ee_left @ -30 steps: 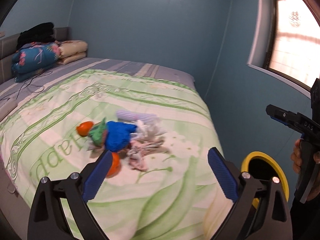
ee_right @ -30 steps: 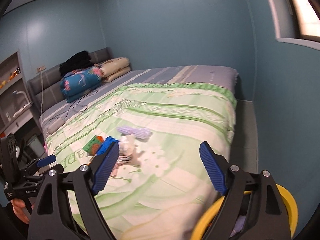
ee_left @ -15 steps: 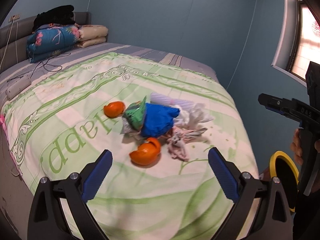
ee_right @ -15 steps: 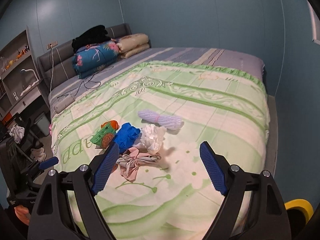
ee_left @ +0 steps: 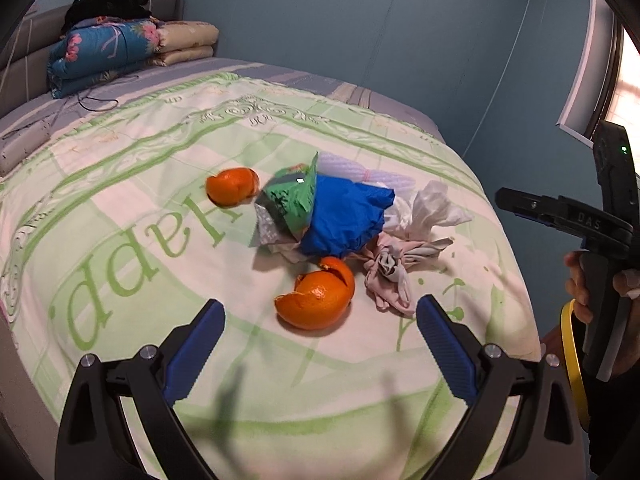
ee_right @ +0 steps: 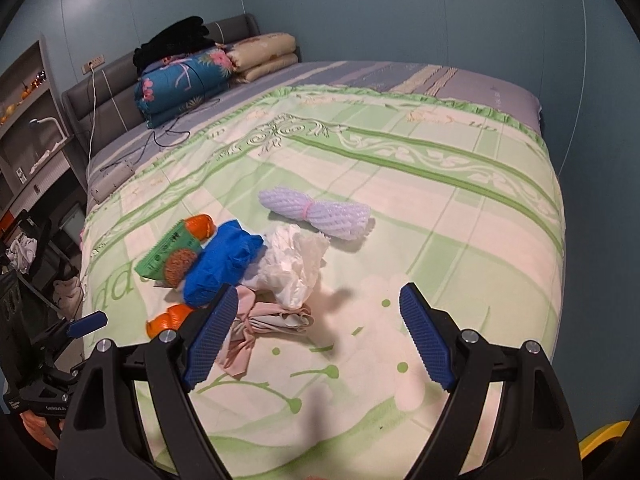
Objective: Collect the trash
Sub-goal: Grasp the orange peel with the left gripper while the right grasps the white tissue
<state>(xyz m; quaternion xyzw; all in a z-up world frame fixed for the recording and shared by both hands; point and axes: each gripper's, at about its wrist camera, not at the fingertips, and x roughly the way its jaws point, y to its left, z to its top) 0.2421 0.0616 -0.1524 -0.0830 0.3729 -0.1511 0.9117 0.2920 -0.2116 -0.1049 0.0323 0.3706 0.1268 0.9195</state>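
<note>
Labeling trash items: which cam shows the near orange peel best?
Left wrist view. The near orange peel lies unobstructed, straight ahead of the open left gripper, torn edge visible. In the right wrist view it is half hidden behind a finger of the open right gripper.

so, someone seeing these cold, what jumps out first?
The heap of trash in the middle of the green-and-cream bedspread: a crumpled blue bag with a green snack wrapper against it, white tissue beside it, and two bright orange peels, one nearest the left gripper at, one behind the wrapper. Both the left gripper and the right gripper hover over the near edge of the bed, jaws wide apart, holding nothing.
</note>
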